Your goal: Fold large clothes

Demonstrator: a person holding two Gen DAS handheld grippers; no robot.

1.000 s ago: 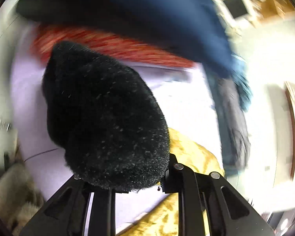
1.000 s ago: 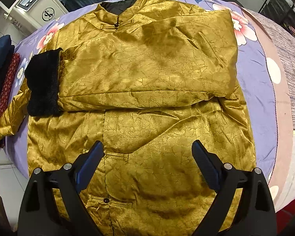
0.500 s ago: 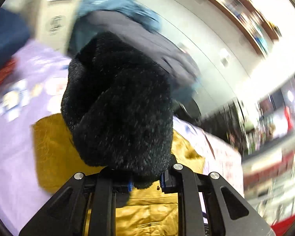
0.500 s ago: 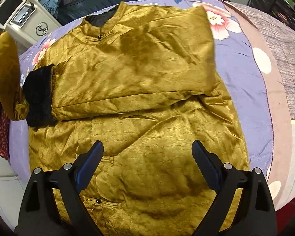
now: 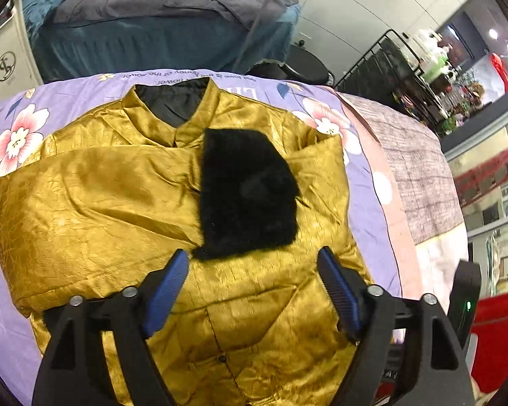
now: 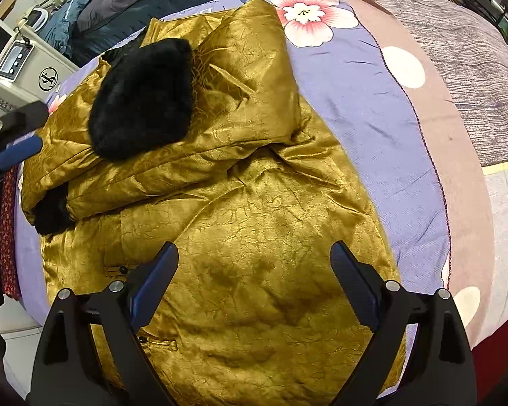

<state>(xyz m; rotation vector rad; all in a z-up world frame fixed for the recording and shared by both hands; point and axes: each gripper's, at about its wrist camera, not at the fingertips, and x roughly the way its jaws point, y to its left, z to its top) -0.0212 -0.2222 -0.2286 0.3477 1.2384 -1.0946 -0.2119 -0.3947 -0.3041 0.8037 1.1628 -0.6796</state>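
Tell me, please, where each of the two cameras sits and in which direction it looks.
Left wrist: sits on the left gripper, looking steeply down at the shiny gold jacket and black fur cuff; its jaws are opening, nothing between.
Right wrist: sits on the right gripper, looking down at the jacket's lower body; open fingers show.
Shared: jacket, cuff, purple flowered quilt.

A gold satin jacket (image 5: 125,209) lies on the floral bedspread (image 5: 365,189), its black fur cuff (image 5: 247,196) folded across the chest (near the collar). The left gripper (image 5: 254,270) hovers, jaws opening, nothing between its 2 pads.
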